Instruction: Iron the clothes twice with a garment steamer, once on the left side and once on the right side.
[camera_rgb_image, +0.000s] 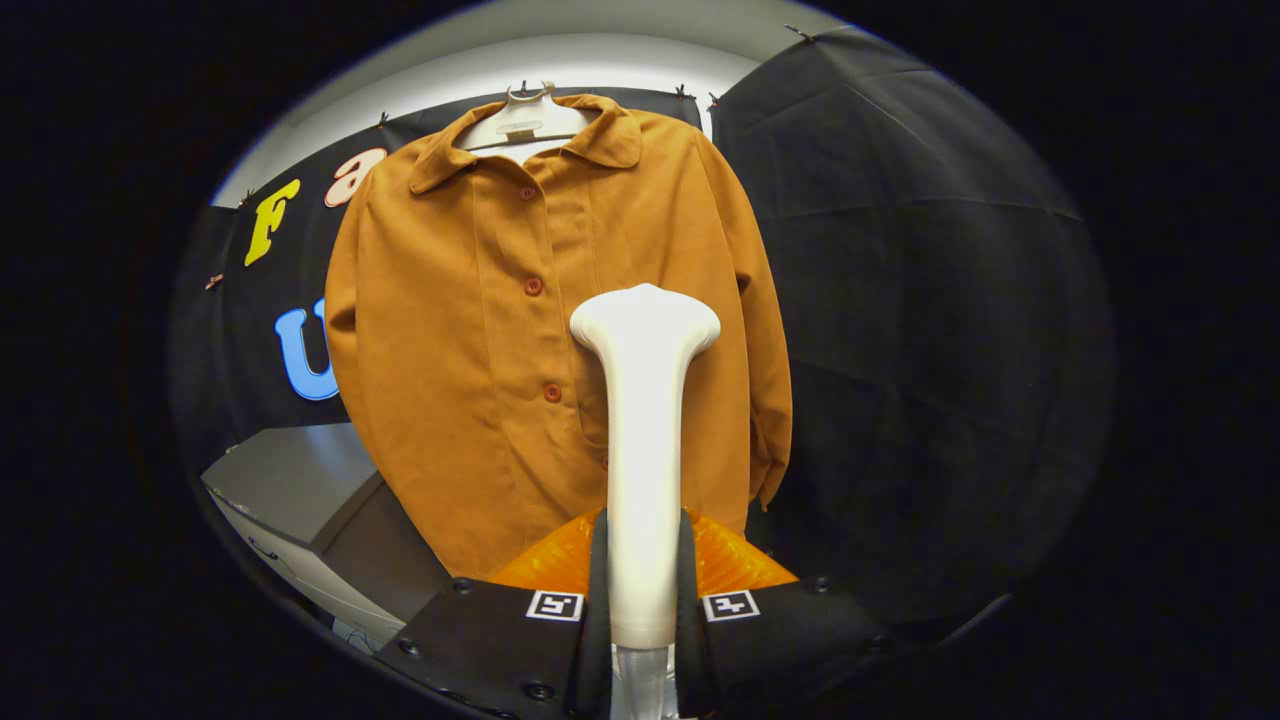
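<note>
A brown button-up jacket (480, 330) hangs on a white hanger (525, 118) against the booth's black wall. A white garment steamer (645, 400) stands upright between my fingers, its handle clamped by both of them. Its wide head (645, 320) is in front of the jacket's right half, beside the button row; I cannot tell if it touches the cloth. My gripper (643, 600) is shut on the steamer's handle, just below and in front of the jacket's hem.
A grey table or box (290, 480) stands low to the left of the jacket, with a white side panel under it. Black cloth wall (920, 330) closes the space to the right of the jacket.
</note>
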